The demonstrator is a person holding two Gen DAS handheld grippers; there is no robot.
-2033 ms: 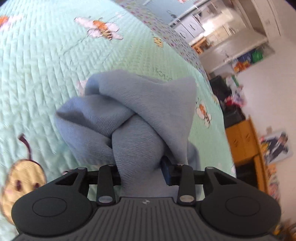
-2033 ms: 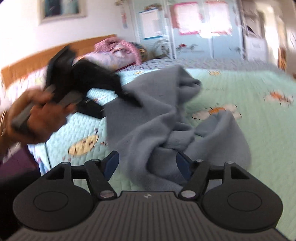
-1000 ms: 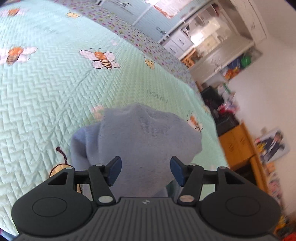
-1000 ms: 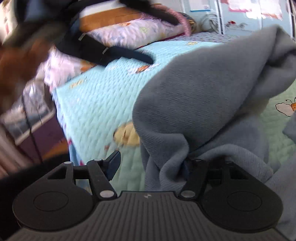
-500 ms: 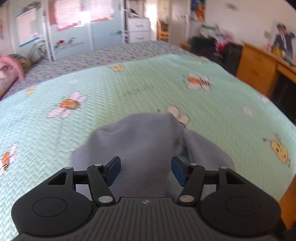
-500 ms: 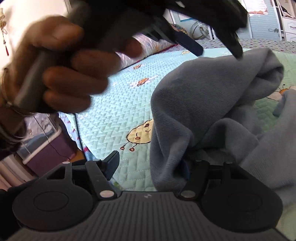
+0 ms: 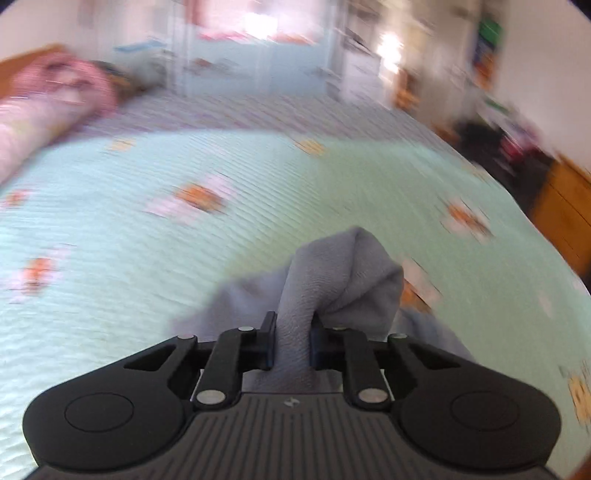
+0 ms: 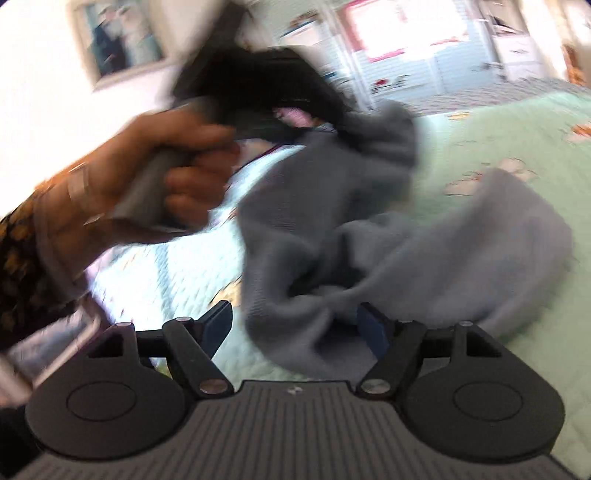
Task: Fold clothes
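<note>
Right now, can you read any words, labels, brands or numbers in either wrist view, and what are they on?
No readable text in either view.
Small pale logo mark on the left tool's body: a symbol, no letters.
The same mark on the right tool's body: no letters.
Pink-edged sheets on the far doors: too blurred to read.
Framed picture on the wall: blurred, no legible writing.
Bedspread: insect pictures only, smeared.

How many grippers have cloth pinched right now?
1. The left gripper, its jaws closing, pinches a fold of the grey garment. The right gripper, opening, has garment between its jaws, unpinched.
</note>
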